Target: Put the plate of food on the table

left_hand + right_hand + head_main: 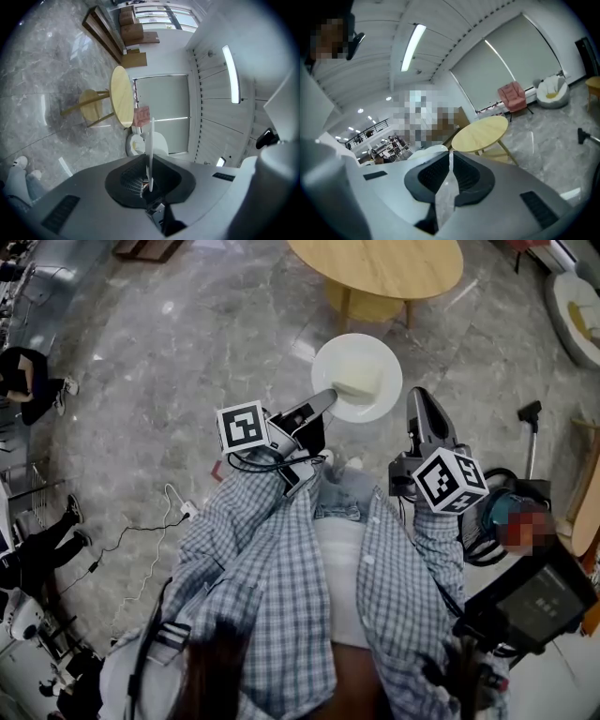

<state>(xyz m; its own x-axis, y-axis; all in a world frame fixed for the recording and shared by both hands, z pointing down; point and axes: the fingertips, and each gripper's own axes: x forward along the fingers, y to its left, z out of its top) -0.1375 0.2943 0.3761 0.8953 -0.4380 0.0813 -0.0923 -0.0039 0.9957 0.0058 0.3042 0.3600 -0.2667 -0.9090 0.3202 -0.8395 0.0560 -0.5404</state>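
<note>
Left claw [325, 398]: I see its jaws clamped on the near rim of the plate [330, 362].
Right claw [419, 396]: jaws together, nothing between them, just beside the plate.
Plate: held above the floor [169, 371], carrying pale food [360, 381].
Table [375, 263]: round, wooden, beyond the plate.

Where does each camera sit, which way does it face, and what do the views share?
Head view: on the person's head, facing steeply down at the floor; plaid sleeves, the left gripper clamped on the plate and the right gripper show.
Left gripper view: rides that gripper, looks along its jaws past the plate's edge to the table; own jaws show.
Right gripper view: rides that gripper, tilted upward toward table and ceiling; shut jaws show.
Shared: all three see the table.
</note>
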